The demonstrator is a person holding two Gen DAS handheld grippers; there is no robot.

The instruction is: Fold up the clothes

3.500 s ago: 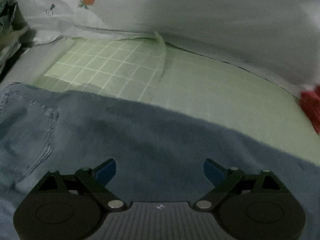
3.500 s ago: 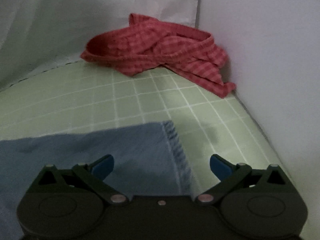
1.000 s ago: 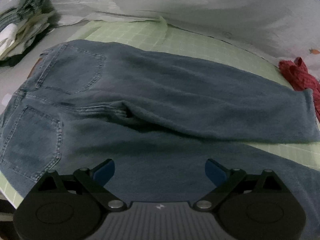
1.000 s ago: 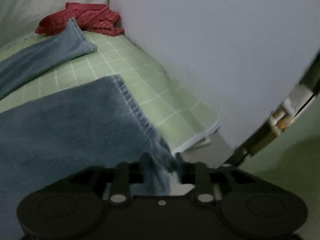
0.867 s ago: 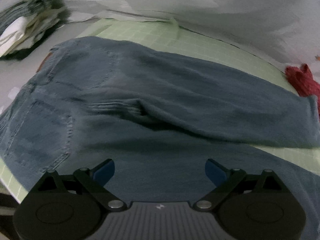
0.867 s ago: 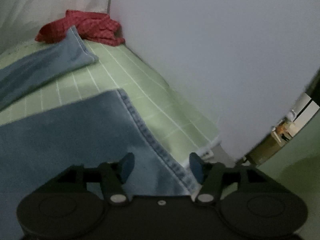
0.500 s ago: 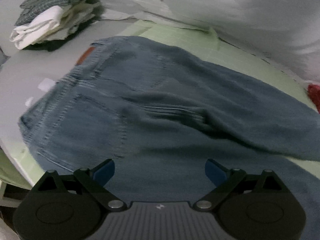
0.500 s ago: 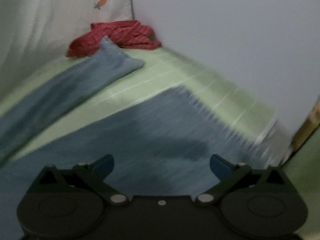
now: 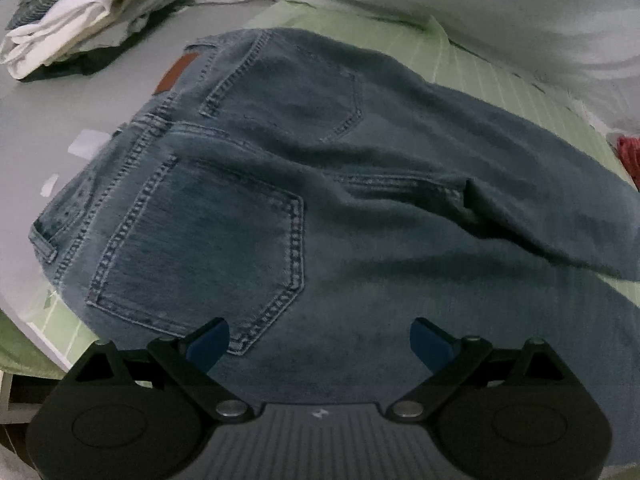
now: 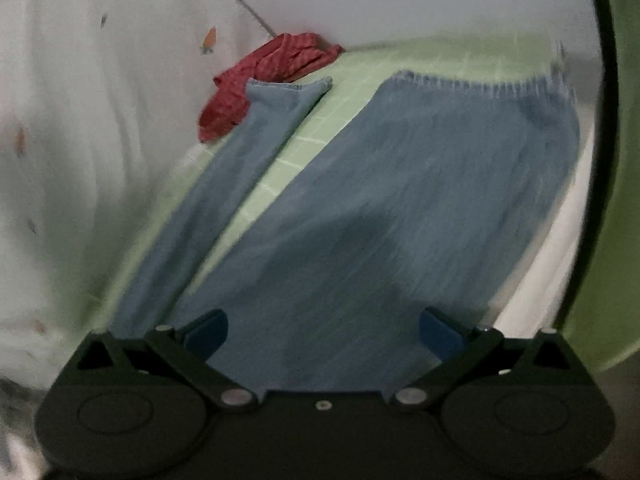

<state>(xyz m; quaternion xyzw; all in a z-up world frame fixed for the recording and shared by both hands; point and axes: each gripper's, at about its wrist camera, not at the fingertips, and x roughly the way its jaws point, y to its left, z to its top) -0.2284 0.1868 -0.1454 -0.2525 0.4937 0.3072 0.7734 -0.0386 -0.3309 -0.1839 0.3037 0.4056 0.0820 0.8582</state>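
Blue jeans [image 9: 280, 184] lie spread back-side up on the green checked sheet [image 9: 500, 80]. The left wrist view shows the waistband, brown patch and both back pockets. My left gripper [image 9: 318, 340] is open and empty, just above the seat of the jeans. The right wrist view shows both legs [image 10: 380, 208] running away to their hems, with the near hem close to the bed's edge. My right gripper [image 10: 324, 336] is open and empty over the near leg.
A stack of folded clothes [image 9: 76, 16] sits at the far left. A red checked garment [image 10: 264, 76] is bunched in the far corner by the wall. White carrot-print bedding [image 10: 80, 120] lies along the back. The bed's edge [image 10: 540, 256] runs on the right.
My right gripper let go of the leg hem, opened, and pulled back along the near leg. My left gripper moved left toward the waistband and pockets, staying open.
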